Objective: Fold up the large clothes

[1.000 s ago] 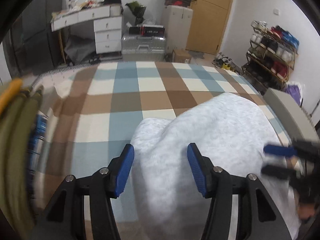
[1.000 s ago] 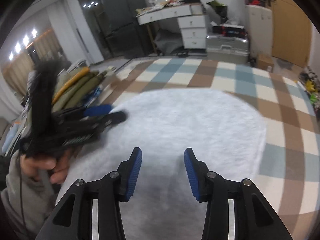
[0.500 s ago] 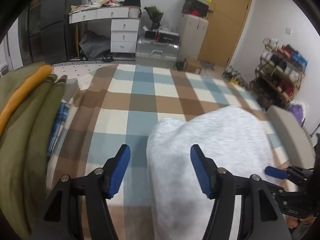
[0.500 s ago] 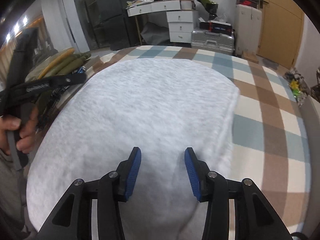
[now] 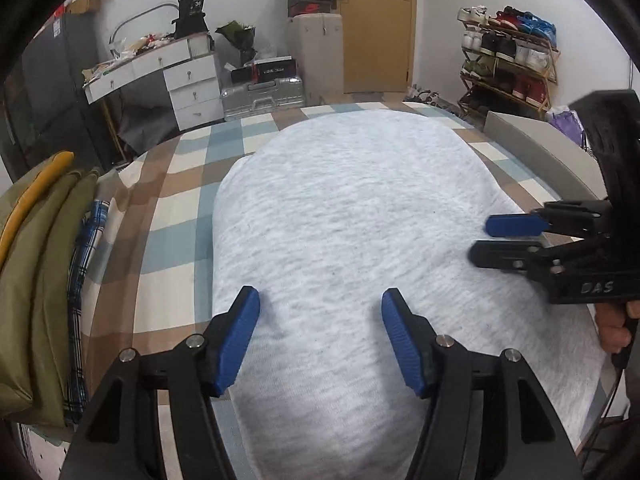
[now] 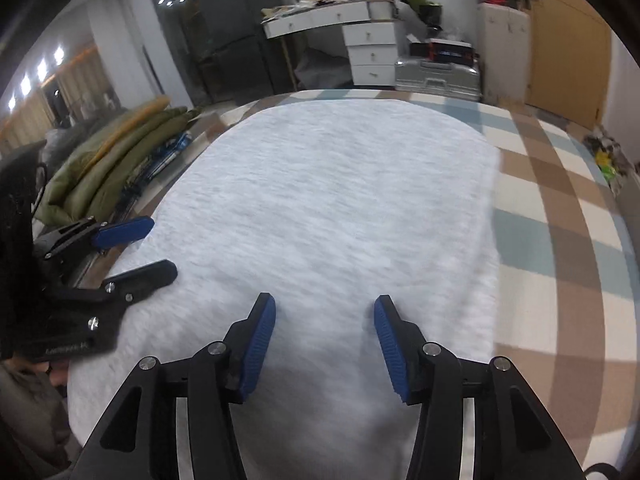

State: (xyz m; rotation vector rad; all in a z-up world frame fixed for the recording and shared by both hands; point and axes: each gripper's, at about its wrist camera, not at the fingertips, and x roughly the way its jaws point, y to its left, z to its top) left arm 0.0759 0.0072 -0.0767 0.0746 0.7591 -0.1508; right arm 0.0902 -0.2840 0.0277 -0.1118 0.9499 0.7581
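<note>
- Lying flat on the brown, blue and cream checked bed cover [image 5: 176,216], the light grey marl folded garment [image 5: 348,216] fills the middle of both views.
- Left hand-held gripper [image 5: 320,340] hovers over the garment's near edge, blue pads apart, nothing pinched.
- Right hand-held gripper [image 6: 325,342] sits above the same cloth, jaws opening, fabric below but not clamped.
- Olive and mustard folded clothes pile [image 5: 36,264] rests just beside the garment's left.
</note>
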